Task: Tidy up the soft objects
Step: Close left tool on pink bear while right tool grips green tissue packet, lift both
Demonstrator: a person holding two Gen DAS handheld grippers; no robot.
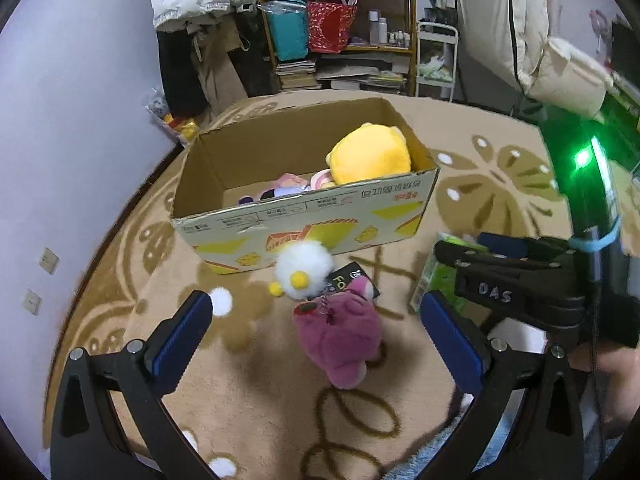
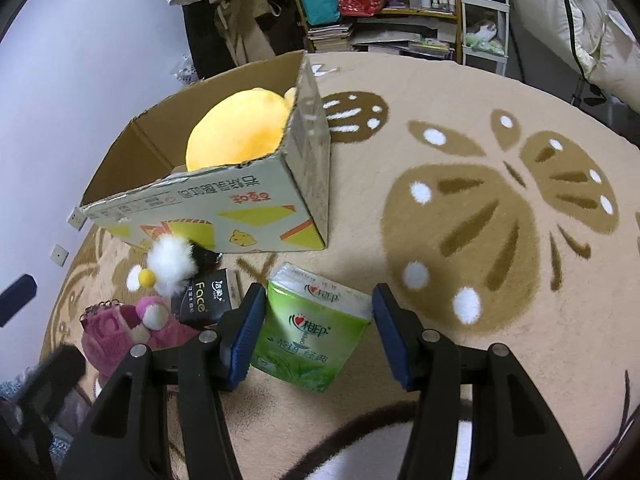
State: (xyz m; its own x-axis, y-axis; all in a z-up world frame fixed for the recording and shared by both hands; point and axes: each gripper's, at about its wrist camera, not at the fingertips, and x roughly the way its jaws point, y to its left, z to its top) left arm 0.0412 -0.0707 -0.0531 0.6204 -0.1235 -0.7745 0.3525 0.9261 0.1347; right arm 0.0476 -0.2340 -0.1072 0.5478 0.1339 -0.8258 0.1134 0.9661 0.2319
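2 grippers over the beige patterned rug (image 2: 460, 92). Right gripper (image 2: 318, 336) straddles the green plastic-wrapped tissue pack (image 2: 310, 336); whether its blue pads press it I cannot tell. Left gripper (image 1: 316, 332) gapes wide and empty, the pink plush bear (image 1: 340, 336) on the rug between its fingers. Open cardboard box (image 2: 224, 204), yellow plush (image 2: 236, 132) inside, sits ahead and left of the right gripper.

- Squeeze the pack across its middle; film looks slippery.
- Lift clear of the box wall.
- Lower into the bare left end.

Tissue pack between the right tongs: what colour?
Green, with white lettering; the tissue pack shows best in the right wrist view.
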